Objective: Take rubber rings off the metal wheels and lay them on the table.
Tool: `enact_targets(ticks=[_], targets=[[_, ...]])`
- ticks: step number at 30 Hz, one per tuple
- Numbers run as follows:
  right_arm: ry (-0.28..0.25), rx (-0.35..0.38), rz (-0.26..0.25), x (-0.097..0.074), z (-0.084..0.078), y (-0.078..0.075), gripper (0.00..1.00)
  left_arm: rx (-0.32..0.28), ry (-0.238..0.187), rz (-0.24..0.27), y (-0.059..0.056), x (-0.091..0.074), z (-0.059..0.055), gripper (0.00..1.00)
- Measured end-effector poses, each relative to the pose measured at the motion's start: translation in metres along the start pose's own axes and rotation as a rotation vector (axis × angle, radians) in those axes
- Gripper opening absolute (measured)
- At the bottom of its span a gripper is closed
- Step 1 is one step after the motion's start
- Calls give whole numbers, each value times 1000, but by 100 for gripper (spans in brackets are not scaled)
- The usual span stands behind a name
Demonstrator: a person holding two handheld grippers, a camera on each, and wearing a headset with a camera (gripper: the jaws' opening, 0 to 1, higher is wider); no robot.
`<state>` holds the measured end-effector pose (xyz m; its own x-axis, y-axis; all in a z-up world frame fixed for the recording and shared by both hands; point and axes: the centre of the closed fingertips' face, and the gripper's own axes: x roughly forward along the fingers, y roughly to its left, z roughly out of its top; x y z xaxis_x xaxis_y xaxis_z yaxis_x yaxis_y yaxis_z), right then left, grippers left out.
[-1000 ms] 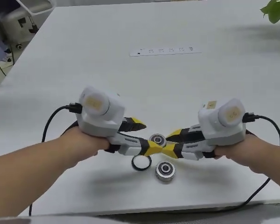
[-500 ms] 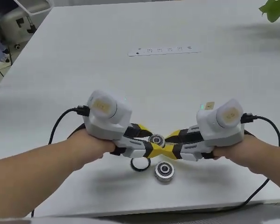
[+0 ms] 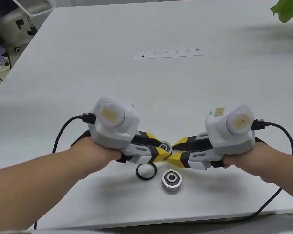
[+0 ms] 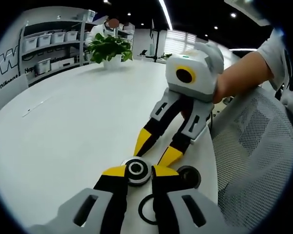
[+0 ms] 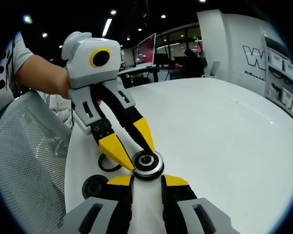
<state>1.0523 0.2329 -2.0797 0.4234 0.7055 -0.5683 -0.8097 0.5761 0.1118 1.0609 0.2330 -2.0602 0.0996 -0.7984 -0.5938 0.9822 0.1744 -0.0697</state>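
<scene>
A small metal wheel (image 3: 164,146) with a dark rubber rim hangs just above the white table (image 3: 151,92), between two grippers that meet tip to tip. My left gripper (image 3: 158,147) comes in from the left with its yellow tips shut on the wheel (image 4: 136,169). From the right, my right gripper (image 3: 175,149) also holds the wheel (image 5: 147,162), shut at its near edge. A loose black rubber ring (image 3: 146,171) lies on the table just below them. A second wheel (image 3: 171,179), dark-rimmed, lies flat beside the ring.
A white power strip (image 3: 170,52) lies at the far middle of the table. A green plant (image 3: 288,9) stands at the far right corner. Black cables (image 3: 58,134) trail from both grippers. The table's front edge (image 3: 151,219) runs close behind the wheels, with a mesh chair (image 4: 259,161) beyond it.
My left gripper, open a second ago, has moved right and shut on the wheel that the right gripper kept holding. The ring and second wheel on the table have not moved.
</scene>
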Motion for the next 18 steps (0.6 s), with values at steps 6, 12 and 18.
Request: enact_targets(ticks=[6,12,18], targets=[[0,-4,1,0,0,1,20,60,17,28,2,1,0,8],[-7,-13,-5,1,3,1,21,110,32,37,2,2,0,8],[-11,-25,-16,3,5,0,24,107,37,44,2,1,0,8]])
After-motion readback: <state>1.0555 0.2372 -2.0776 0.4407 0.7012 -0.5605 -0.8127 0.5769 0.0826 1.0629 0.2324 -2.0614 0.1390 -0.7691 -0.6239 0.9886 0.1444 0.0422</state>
